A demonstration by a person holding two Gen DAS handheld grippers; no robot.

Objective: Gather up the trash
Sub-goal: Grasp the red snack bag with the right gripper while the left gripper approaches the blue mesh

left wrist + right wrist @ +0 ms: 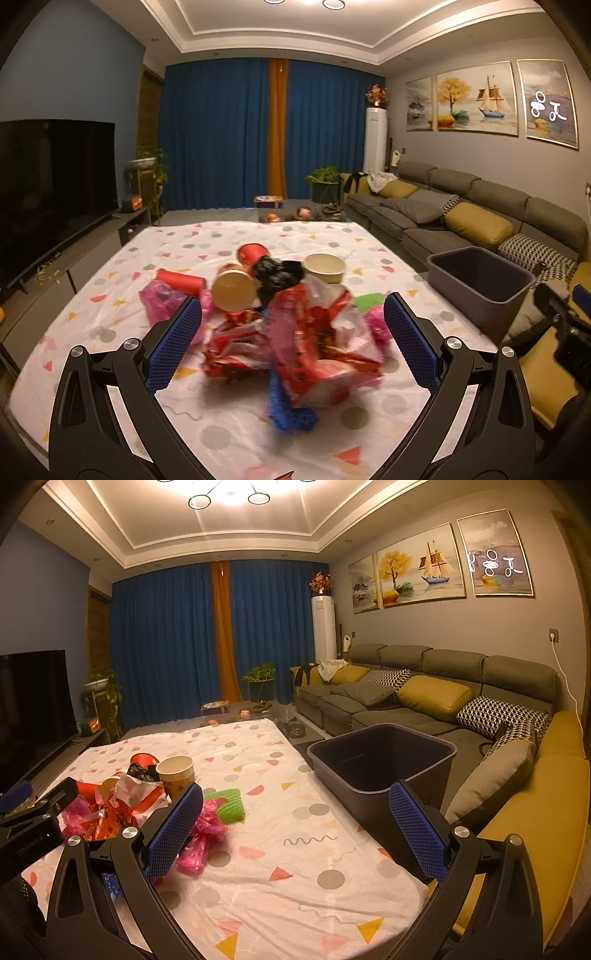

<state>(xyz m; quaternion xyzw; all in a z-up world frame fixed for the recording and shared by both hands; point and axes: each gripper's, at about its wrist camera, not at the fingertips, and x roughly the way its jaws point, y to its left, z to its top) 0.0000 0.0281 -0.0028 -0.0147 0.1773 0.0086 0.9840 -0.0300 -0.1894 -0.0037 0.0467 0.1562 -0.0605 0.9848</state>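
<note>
A table with a white cloth (295,805) covered in dots and triangles fills the middle of the room. A heap of trash (291,325) sits on it. The heap has crinkly red wrappers (314,343), a black bag (277,275), pink plastic (160,301), a green thing (229,801), a red can (181,282) on its side and two paper cups. One paper cup (234,291) lies tipped over. The other cup (176,773) stands up. A dark bin (380,768) stands just beside the right edge of the table, and nothing can be seen in it. Behind it is a long grey sofa (406,698) with yellow pillows. A big TV (51,184) is on the left and blue curtains (221,136) hang at the back.

The left gripper (293,326) is wide open. Its blue fingers (175,347) sit on either side of the heap, and it holds nothing. The picture is blurry, so I cannot tell if a finger touches the trash.

The right gripper (295,823) is wide open too. It is over bare cloth, between the heap and the bin, and it holds nothing. Its left finger (173,834) hides part of the pink plastic.
</note>
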